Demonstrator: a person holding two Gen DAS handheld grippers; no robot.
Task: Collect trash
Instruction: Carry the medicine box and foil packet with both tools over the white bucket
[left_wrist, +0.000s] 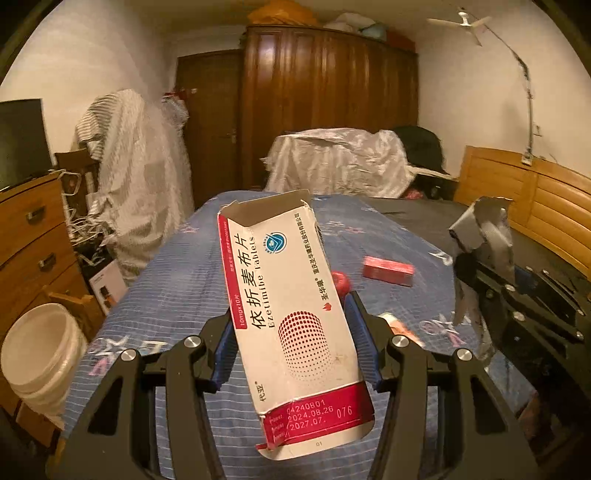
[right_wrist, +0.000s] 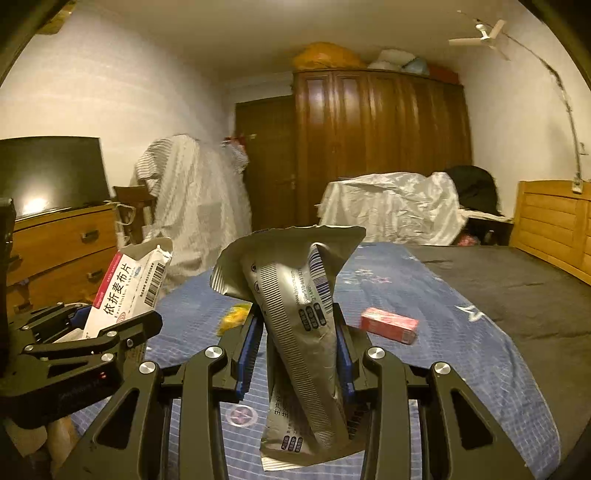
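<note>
My left gripper (left_wrist: 293, 332) is shut on a white and red medicine box (left_wrist: 291, 302) with its top torn open, held above the blue bed cover (left_wrist: 177, 280). My right gripper (right_wrist: 297, 339) is shut on a crumpled silver foil pouch (right_wrist: 295, 295), also held above the bed. The pouch and right gripper show at the right of the left wrist view (left_wrist: 484, 236); the box shows at the left of the right wrist view (right_wrist: 129, 284). A small red box (left_wrist: 388, 270) (right_wrist: 389, 325), a red round item (left_wrist: 341, 282) and a yellow wrapper (right_wrist: 234, 315) lie on the cover.
A white bucket (left_wrist: 40, 354) stands on the floor left of the bed, by a wooden dresser (left_wrist: 33, 229). Cloth-covered furniture (left_wrist: 340, 162) and a dark wardrobe (left_wrist: 325, 96) are beyond the bed. A wooden headboard (left_wrist: 535, 199) runs along the right.
</note>
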